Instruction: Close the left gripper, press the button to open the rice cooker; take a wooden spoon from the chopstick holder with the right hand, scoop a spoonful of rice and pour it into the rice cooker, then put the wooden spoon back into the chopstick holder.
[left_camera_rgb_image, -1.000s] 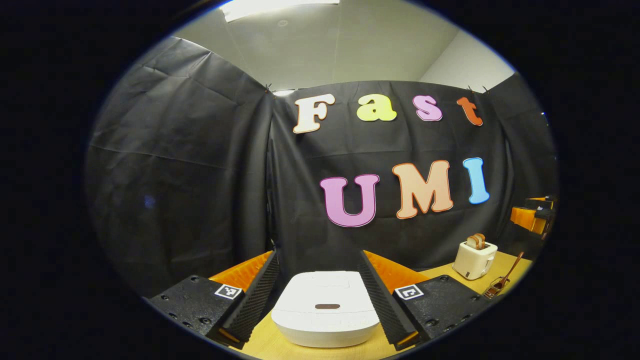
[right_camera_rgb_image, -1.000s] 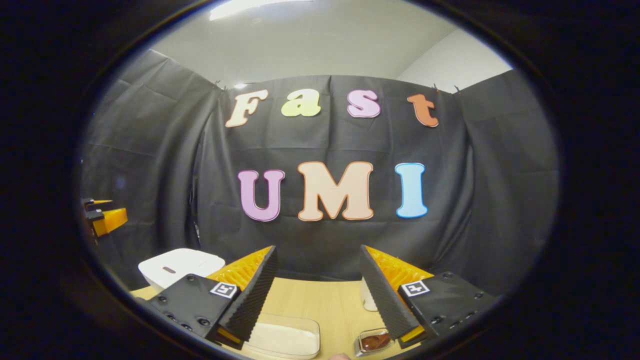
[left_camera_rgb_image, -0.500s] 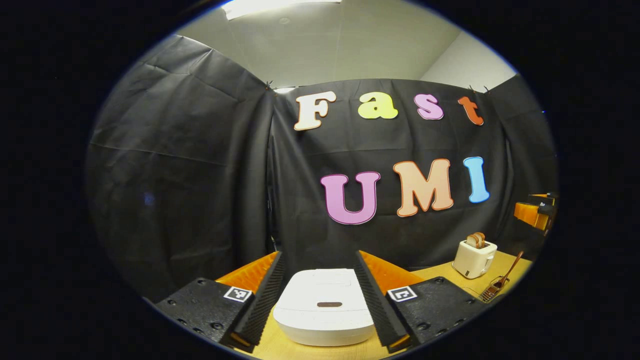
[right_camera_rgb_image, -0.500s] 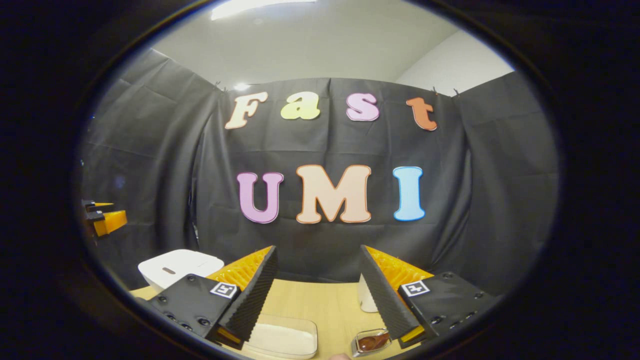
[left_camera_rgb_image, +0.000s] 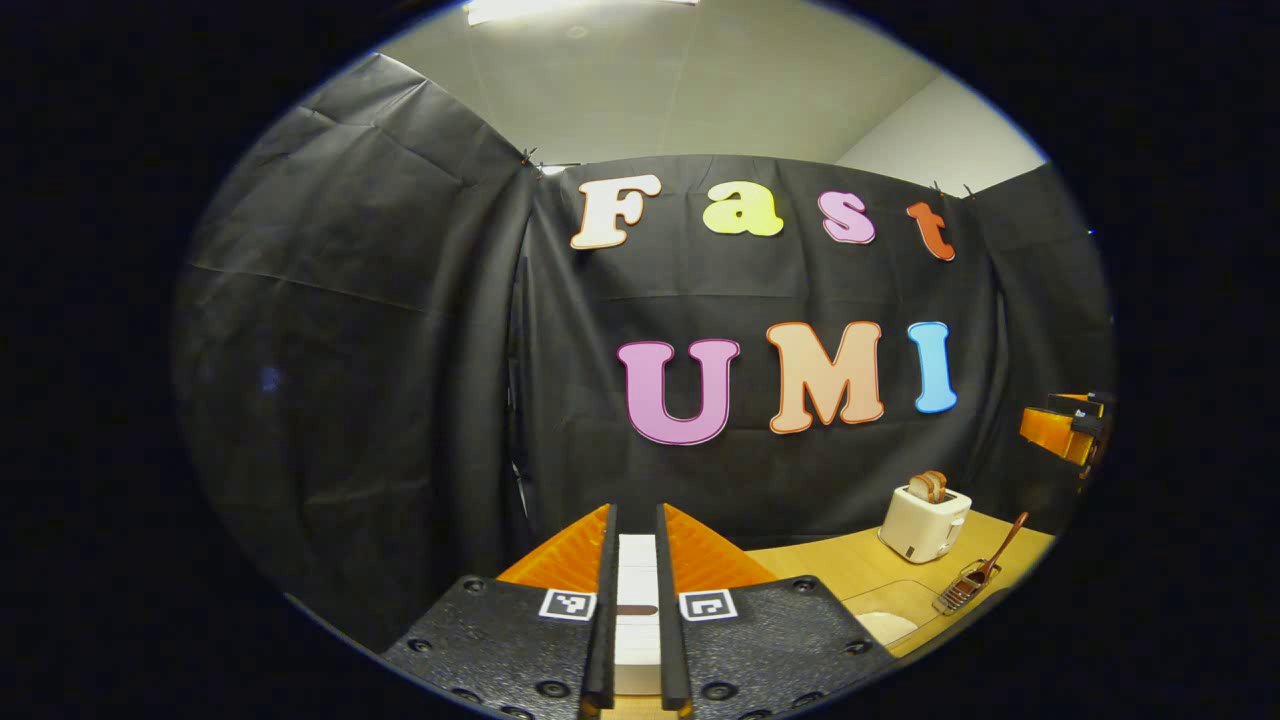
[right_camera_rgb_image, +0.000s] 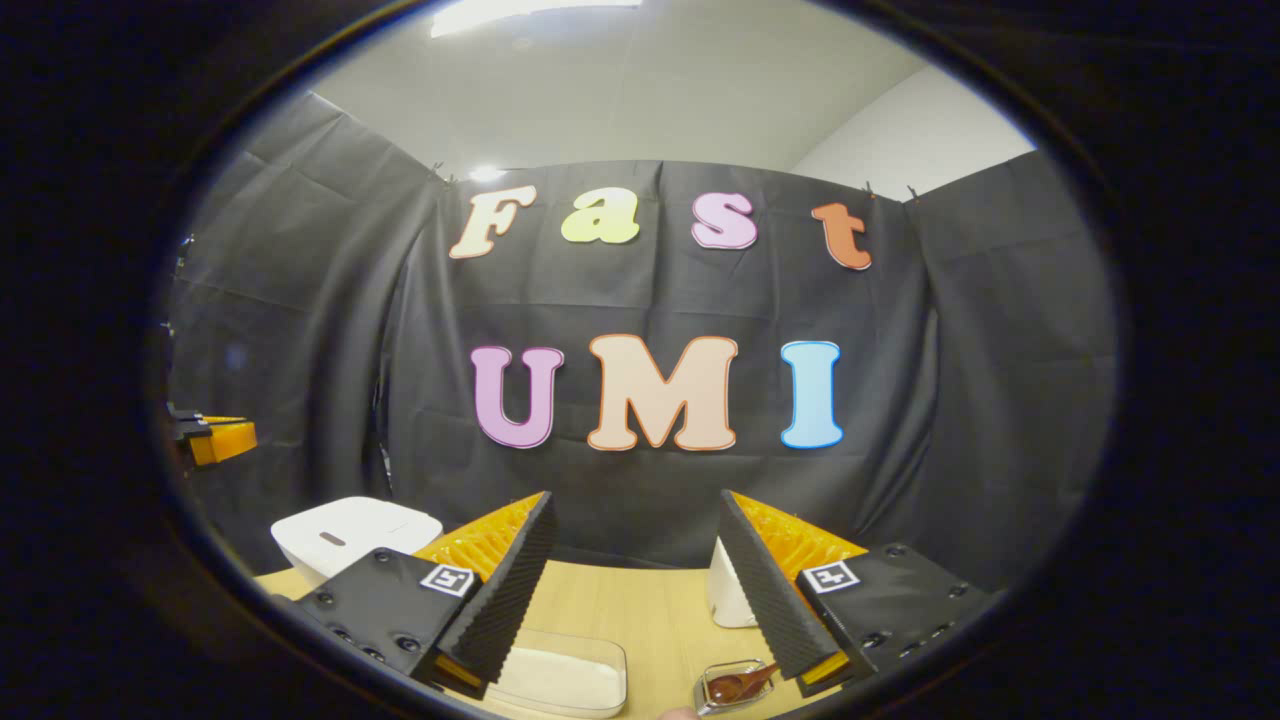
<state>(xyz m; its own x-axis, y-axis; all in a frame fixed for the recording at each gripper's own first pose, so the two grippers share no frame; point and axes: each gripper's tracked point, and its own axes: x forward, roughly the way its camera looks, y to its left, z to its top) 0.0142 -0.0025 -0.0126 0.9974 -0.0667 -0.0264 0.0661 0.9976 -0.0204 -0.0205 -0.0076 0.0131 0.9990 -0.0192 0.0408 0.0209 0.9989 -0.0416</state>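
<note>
L gripper (left_camera_rgb_image: 637, 640) nearly clenched, empty, cooker (left_camera_rgb_image: 637, 610) w/ button (left_camera_rgb_image: 637, 609) dead ahead btwn tips: drop straight onto button; R gripper (right_camera_rgb_image: 640, 580) released, idle.

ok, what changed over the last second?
The left claw drew its fingers in to a narrow slit, gripping nothing, lined up with the rice cooker, whose lid stays down. The right claw stayed open above the rice tray.
</note>
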